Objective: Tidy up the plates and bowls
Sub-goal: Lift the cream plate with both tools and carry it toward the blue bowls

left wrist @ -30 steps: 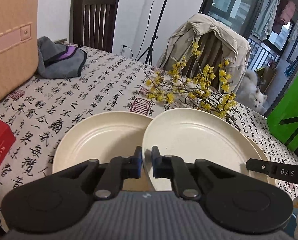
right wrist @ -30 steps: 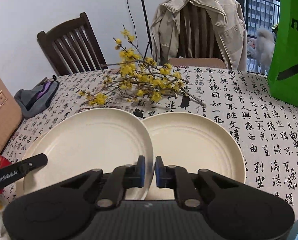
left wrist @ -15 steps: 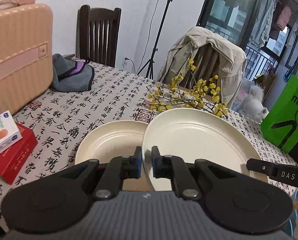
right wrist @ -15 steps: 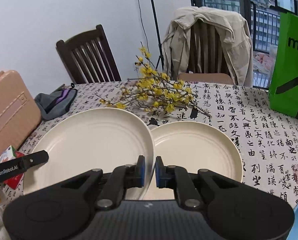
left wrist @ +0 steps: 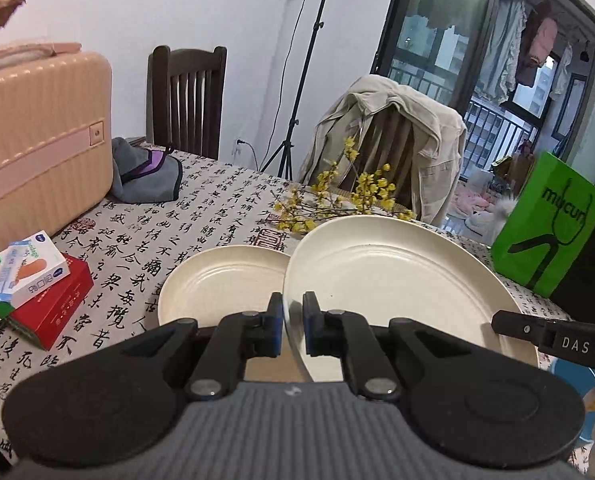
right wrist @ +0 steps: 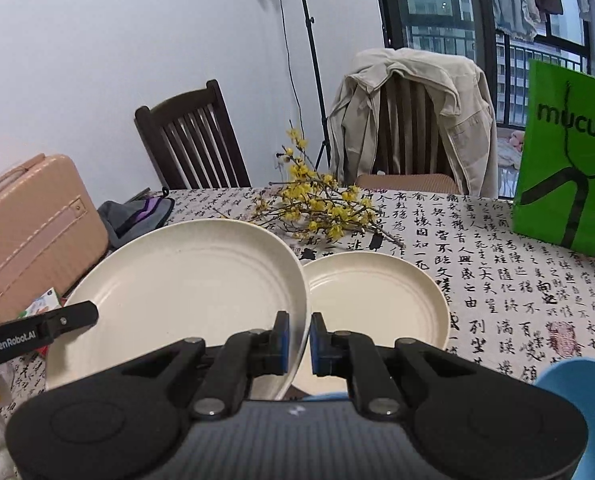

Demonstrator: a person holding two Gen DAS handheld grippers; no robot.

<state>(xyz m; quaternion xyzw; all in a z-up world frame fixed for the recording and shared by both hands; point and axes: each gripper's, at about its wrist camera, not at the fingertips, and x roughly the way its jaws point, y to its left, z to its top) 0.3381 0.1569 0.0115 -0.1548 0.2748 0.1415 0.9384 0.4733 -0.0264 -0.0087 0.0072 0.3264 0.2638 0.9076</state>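
Both grippers, left (left wrist: 293, 322) and right (right wrist: 297, 340), stay clamped on opposite rims of the big plate (left wrist: 397, 280), now lifted higher off the table (left wrist: 217, 200) versus a second ago, second plate (left wrist: 225, 280) still down, probably the stacking target.

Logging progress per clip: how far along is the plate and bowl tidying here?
Done: nothing looks stacked yet. In hand: the left claw and right claw are shut on opposite rims of one big plate, held above the cloth. Left: set it down, probably on the second plate lying on the cloth; the blue bowl at the near edge sits apart.
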